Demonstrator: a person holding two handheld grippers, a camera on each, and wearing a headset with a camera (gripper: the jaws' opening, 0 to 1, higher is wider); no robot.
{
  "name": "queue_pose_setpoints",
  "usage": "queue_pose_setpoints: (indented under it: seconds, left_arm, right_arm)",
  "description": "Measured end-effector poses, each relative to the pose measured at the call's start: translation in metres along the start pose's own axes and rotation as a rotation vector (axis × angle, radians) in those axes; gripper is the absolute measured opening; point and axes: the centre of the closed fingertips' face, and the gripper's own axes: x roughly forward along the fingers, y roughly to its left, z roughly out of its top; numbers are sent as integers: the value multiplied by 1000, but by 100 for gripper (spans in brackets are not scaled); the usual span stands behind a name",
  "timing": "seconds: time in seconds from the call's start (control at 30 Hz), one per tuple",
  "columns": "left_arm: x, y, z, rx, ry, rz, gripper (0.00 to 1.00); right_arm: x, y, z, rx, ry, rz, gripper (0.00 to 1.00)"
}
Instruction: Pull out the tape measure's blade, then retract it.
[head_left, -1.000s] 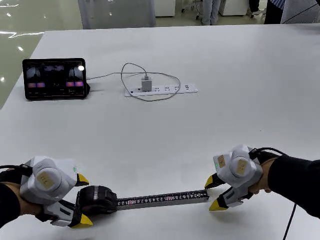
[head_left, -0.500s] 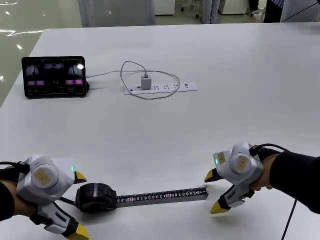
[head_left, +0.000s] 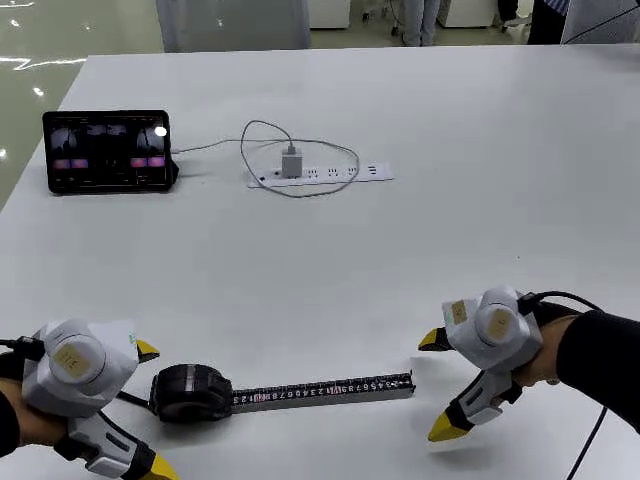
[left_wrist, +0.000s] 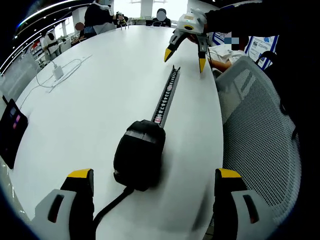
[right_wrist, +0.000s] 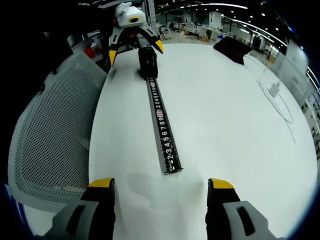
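Note:
A black tape measure lies on the white table near its front edge, with its dark numbered blade drawn out to the right and lying flat. My left gripper is open just left of the case, which it does not touch. In the left gripper view the case sits between the wide yellow fingertips, and the blade runs off toward the right gripper. My right gripper is open, a little past the blade's end. In the right gripper view that end lies free ahead of the right gripper.
A tablet stands at the far left. A white power strip with a charger and looped cable lies mid-table. A grey mesh chair stands beside the table's near edge.
My left gripper has drawn back to the left, off the tape measure's case. The right gripper has moved right, away from the blade's end. The blade stays extended.

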Motion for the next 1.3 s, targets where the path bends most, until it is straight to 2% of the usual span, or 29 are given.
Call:
queue_pose_setpoints:
  seconds: [0.1,0.2,0.27,0.33,0.4,0.5,0.6,0.87,1.17,1.3]
  left_arm:
    - [-2,2,-1,-73,-40,14,99]
    - [-5,10,-2,-132,-72,69,99]
    - [-7,12,2,-186,-118,81,99]
    - [-12,17,3,-214,-153,120,99]
    - [-13,18,2,-237,-164,130,99]
    - [-18,24,-2,-288,-194,171,99]
    - [-22,25,-3,-350,-237,182,99]
    - [-31,28,-18,-403,-265,243,99]
    - [-42,31,-31,-446,-302,330,99]
    - [-41,28,-38,-451,-302,344,99]
  right_arm:
    - [-2,3,-4,33,-8,-14,79]
    - [-4,2,-6,88,-41,-39,80]
    - [-6,1,-8,125,-63,-55,83]
    - [-7,1,-13,137,-66,-66,85]
    - [-9,1,-16,149,-71,-76,86]
    - [-14,-7,-15,226,-126,-126,90]
    - [-17,-5,-15,268,-158,-140,96]
    - [-18,0,-30,326,-181,-181,99]
    - [-32,-1,-34,367,-246,-280,99]
    - [-36,2,-36,395,-269,-294,99]
